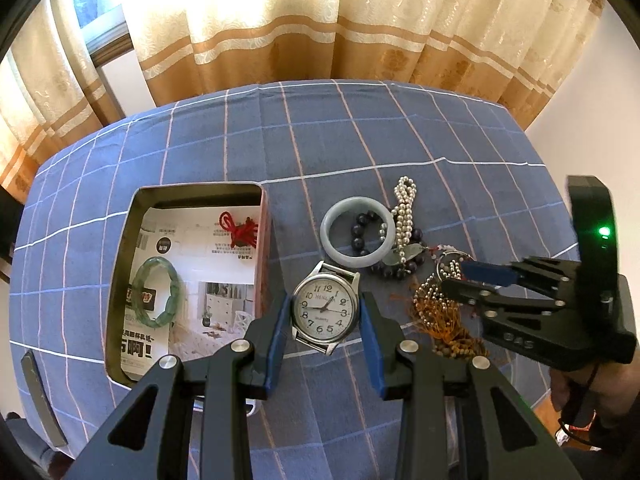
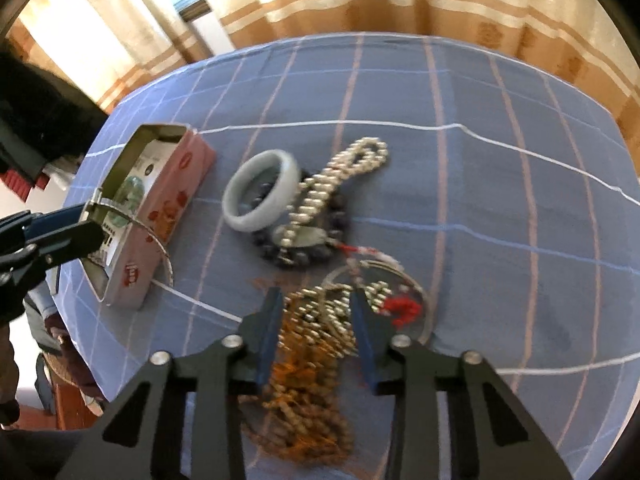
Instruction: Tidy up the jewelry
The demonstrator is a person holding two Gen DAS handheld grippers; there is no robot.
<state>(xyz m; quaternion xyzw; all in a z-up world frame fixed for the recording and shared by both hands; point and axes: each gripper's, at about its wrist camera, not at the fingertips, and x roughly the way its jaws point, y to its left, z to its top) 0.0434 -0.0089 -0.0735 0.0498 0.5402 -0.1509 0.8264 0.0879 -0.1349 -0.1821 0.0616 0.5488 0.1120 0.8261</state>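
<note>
Between your left gripper's (image 1: 325, 312) pinching pads sits the watch (image 1: 325, 307); your right gripper (image 2: 316, 320) hangs spread over the bead tangle (image 2: 312, 344). Two pieces lie in the tin (image 1: 120, 248); the jade bangle (image 1: 358, 232), pearls (image 1: 404, 208) and beads remain outside.

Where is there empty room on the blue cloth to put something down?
The blue cloth is bare between the jewelry pile and the curtain, and on the pile's far right side. The strip between the tin box and the pale bangle is narrow. Around the beads it's crowded.
</note>
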